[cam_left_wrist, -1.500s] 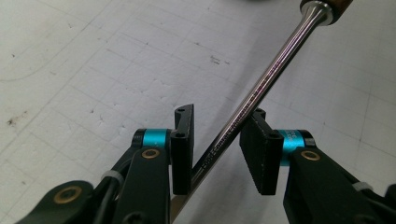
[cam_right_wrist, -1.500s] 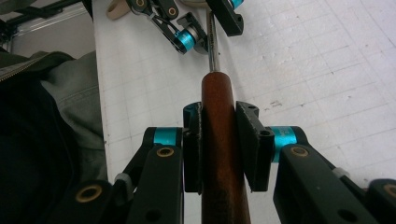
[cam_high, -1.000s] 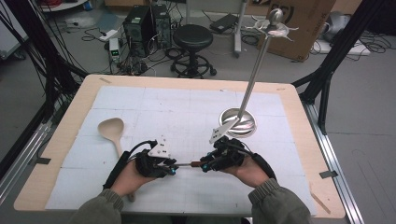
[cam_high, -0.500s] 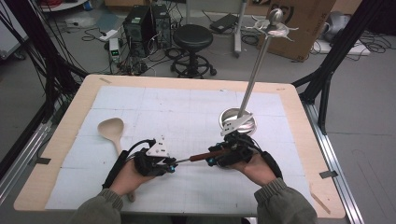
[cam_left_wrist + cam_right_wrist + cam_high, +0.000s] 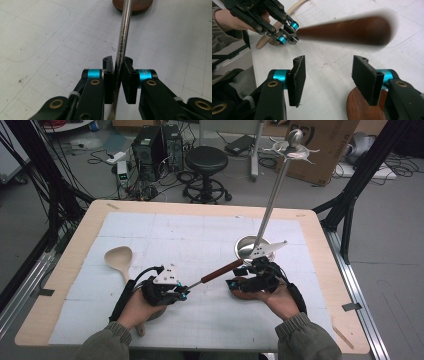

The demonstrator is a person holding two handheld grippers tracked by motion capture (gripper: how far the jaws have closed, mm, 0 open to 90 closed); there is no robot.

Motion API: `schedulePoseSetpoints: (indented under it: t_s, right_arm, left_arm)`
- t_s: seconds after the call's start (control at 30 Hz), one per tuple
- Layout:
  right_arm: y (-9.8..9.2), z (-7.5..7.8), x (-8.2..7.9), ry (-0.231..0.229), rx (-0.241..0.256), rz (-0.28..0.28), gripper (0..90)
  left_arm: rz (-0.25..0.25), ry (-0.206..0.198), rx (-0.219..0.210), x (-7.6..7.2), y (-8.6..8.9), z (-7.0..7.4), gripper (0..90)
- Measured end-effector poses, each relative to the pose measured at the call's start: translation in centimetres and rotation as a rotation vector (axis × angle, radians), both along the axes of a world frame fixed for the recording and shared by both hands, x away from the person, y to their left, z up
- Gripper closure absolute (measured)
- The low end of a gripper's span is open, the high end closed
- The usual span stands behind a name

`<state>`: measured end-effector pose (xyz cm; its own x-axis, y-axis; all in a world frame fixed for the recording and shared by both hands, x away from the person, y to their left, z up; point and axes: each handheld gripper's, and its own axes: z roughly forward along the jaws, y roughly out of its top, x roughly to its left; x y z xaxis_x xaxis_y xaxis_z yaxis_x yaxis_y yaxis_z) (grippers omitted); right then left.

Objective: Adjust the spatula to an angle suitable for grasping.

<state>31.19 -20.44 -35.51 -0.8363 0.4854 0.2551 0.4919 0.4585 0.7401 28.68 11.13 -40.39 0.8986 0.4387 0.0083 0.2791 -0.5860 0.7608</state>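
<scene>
Above tabletop (image 5: 210, 227) centre: left gripper (image 5: 181, 293) fingers pinch steel shaft of tool (image 5: 220, 271), wooden handle pointing toward right gripper (image 5: 235, 283). Right fingers (image 5: 297, 75) spread, empty, handle just above them. Handover looks half done; right grasp left. Spoon (image 5: 120, 259) untouched.

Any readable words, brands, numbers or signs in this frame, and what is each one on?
None can be read.
Steel shaft of the wooden-handled tool, clamped in the left gripper: a line of small engraved characters, too small and blurred to read.
Cardboard box on the floor behind the table: a large dark printed mark, cut off and unreadable.
</scene>
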Motion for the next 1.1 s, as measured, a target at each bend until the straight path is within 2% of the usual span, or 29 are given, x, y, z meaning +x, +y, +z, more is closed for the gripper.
schedulePoseSetpoints:
  t_s: [0.1, 0.13, 0.2, 0.37, 0.57, 0.7, 0.97, 1.1]
  right_arm:
    - [0.3, 0.0, 0.0, -0.005, -0.001, 0.003, 45.6]
    - [0.7, 0.0, -0.1, -0.003, 0.01, 0.002, 45.8]
    - [1.1, 0.1, 0.0, -0.011, 0.024, 0.0, 45.9]
    - [2.0, 0.2, 0.1, -0.019, 0.05, -0.004, 46.5]
    - [3.1, 0.2, 0.1, -0.029, 0.072, -0.018, 48.2]
    - [3.6, 0.2, 0.1, -0.038, 0.089, -0.04, 49.7]
    - [4.1, 0.4, 0.1, -0.038, 0.14, -0.068, 52.2]
    - [4.3, 0.8, -0.1, -0.047, 0.164, -0.104, 54.2]
  left_arm:
    - [0.004, 0.006, -0.015, 0.0, -0.1, 0.2, 83.4]
    - [0.015, 0.02, -0.037, 0.0, -0.1, 0.2, 83.5]
    - [0.016, 0.02, -0.052, 0.0, -0.2, 0.4, 83.7]
    - [0.011, 0.018, -0.048, 0.0, -0.7, 0.6, 83.7]
    - [0.007, 0.024, -0.074, 0.0, -1.2, 0.8, 83.7]
    - [0.006, 0.025, -0.071, 0.0, -1.5, 0.9, 83.7]
    - [0.016, 0.023, -0.106, 0.2, -2.3, 1.5, 83.6]
    - [0.023, 0.022, -0.127, 0.1, -2.8, 1.9, 83.6]
